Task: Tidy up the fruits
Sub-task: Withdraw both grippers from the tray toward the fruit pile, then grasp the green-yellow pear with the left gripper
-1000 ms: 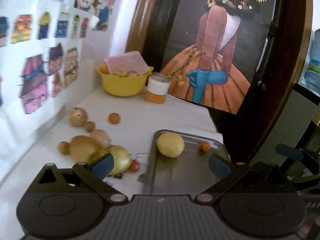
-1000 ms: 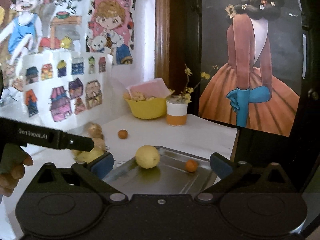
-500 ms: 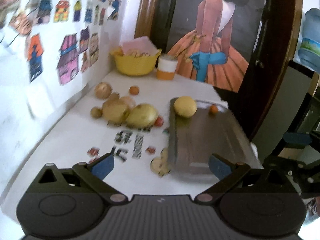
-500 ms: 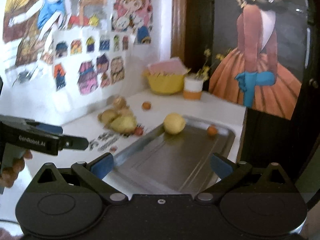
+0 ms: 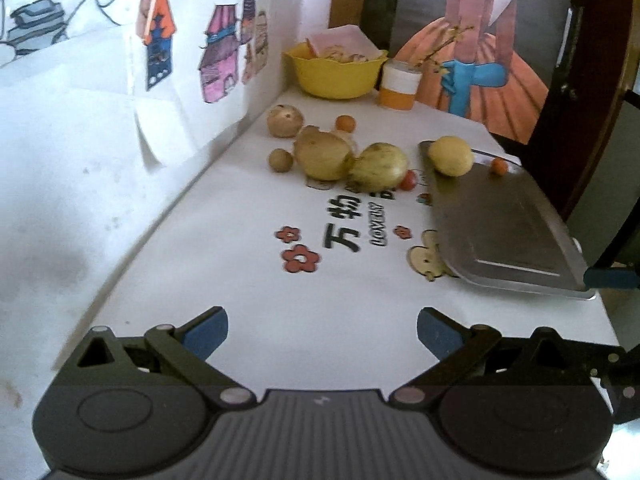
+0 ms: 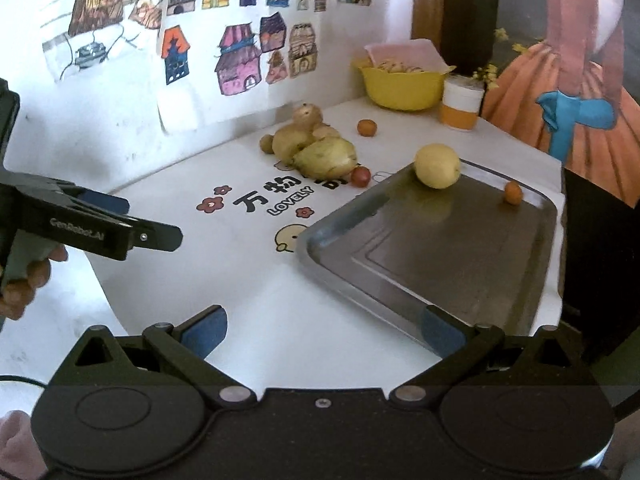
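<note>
On the white surface (image 5: 248, 288), a metal tray (image 6: 460, 256) lies along the right edge, with a yellow lemon-like fruit (image 6: 437, 165) and a small orange fruit (image 6: 512, 193) at its far end, apart from each other. Just left of the tray's far corner sits a cluster of yellow-brown fruits (image 5: 340, 158), a small red fruit (image 5: 408, 180) touching the nearest one. Another small orange fruit (image 5: 345, 123) lies behind the cluster. Yellow bowl (image 5: 336, 74) and orange-white cup (image 5: 399, 87) at the far edge, by the wall. Left tool (image 5: 322, 330) hovers over the bare near end, fingers apart, holding nothing. Right tool (image 6: 322, 330) over the tray's near corner, fingers apart, empty. A hand (image 6: 24, 280) grips the left tool's handle.
</note>
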The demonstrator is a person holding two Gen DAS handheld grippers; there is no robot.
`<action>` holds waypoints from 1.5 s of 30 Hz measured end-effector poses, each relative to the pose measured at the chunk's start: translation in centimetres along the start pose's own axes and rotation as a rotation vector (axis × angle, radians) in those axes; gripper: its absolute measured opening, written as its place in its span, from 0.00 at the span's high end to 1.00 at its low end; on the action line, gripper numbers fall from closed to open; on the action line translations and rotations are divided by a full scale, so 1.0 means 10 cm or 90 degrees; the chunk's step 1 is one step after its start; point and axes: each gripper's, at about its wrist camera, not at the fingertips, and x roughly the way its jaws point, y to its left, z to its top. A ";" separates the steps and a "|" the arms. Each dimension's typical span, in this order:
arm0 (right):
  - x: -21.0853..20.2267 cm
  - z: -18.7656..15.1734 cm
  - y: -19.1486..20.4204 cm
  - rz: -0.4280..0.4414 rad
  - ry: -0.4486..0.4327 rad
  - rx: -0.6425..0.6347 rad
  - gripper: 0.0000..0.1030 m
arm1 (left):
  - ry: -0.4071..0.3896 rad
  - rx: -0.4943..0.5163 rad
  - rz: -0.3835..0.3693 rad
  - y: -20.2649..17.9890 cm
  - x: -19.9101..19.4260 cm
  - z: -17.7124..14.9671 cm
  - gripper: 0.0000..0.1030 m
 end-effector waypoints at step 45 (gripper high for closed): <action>1.65 1.13 -0.78 0.113 -0.031 -0.168 0.50 | 0.043 -0.157 -0.028 -0.42 1.68 1.23 0.11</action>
